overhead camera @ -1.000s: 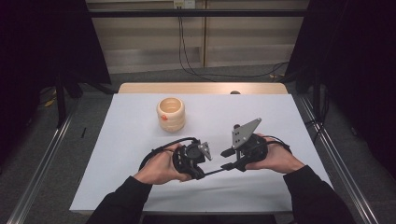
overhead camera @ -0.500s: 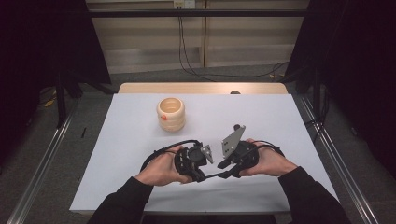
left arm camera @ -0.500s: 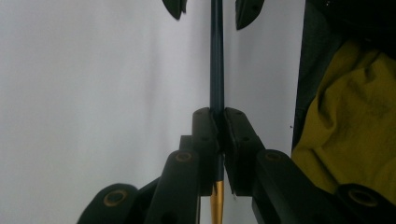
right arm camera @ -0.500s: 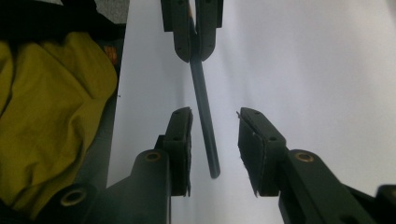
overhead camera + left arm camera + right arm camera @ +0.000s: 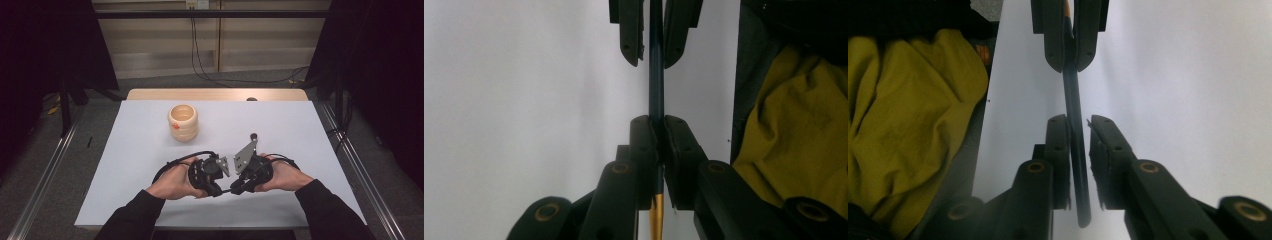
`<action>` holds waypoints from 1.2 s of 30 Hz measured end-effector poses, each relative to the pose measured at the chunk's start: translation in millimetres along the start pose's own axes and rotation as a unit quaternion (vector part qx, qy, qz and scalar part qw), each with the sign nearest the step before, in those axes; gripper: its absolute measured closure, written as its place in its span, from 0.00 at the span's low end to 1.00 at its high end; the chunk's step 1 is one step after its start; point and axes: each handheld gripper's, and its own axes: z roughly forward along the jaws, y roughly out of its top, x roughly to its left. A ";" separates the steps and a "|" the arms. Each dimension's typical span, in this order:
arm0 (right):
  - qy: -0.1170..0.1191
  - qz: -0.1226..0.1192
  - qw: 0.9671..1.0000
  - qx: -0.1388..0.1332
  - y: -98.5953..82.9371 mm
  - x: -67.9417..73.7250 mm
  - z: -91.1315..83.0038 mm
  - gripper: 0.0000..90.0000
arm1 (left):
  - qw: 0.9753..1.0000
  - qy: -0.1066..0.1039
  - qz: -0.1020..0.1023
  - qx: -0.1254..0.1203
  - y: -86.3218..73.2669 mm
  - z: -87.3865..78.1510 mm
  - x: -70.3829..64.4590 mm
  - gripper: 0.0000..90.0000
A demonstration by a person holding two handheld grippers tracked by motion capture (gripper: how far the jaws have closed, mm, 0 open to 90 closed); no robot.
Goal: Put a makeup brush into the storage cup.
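While unlabelled, pen (image 5: 655, 75), left claw (image 5: 657, 145) clamped

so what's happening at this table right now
A person holds a hand-held gripper in each hand near the front of the white table. The two face each other with a thin dark rod, gold at one end, between them. The left hand-held gripper is clamped on the rod. The right hand-held gripper has its jaws around the other end, slightly parted, so it looks like a handover. A ribbed beige cup stands untouched farther back.
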 end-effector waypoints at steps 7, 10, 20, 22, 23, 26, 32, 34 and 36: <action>0.008 0.002 1.000 0.011 -0.3 1.5 4.0 0.95 | 1.000 0.001 0.006 0.000 -0.7 0.6 0.8 0.93; 0.004 -0.010 1.000 0.004 -0.2 1.0 4.3 0.96 | 1.000 -0.011 0.003 -0.009 -2.0 -0.4 2.1 0.93; 0.000 -0.006 1.000 0.001 -2.0 -0.1 1.8 0.96 | 1.000 -0.003 0.007 -0.015 -2.9 -0.5 4.1 0.89; -0.004 0.000 1.000 -0.004 -2.1 0.2 -0.1 0.96 | 1.000 0.004 0.006 -0.021 -3.9 -0.2 4.6 0.85; -0.009 0.001 1.000 -0.008 -2.1 0.5 -1.1 0.96 | 1.000 0.010 0.005 -0.024 -4.3 -0.7 4.7 0.83; -0.015 0.001 1.000 -0.013 -2.0 0.8 -2.9 0.96 | 0.999 0.008 -0.011 -0.045 -5.2 -0.9 4.8 0.77; -0.018 0.000 1.000 -0.011 -2.4 0.7 -3.1 0.96 | 0.998 0.028 -0.025 -0.056 -7.0 -3.5 6.6 0.55; -0.022 0.003 1.000 -0.016 -3.0 -0.3 -4.0 0.96 | 0.997 0.037 -0.037 -0.056 -6.9 -3.7 7.1 0.44; -0.028 0.012 0.999 -0.020 -4.8 -2.0 -5.3 0.96 | 0.996 0.045 -0.046 -0.065 -7.4 -2.2 7.3 0.35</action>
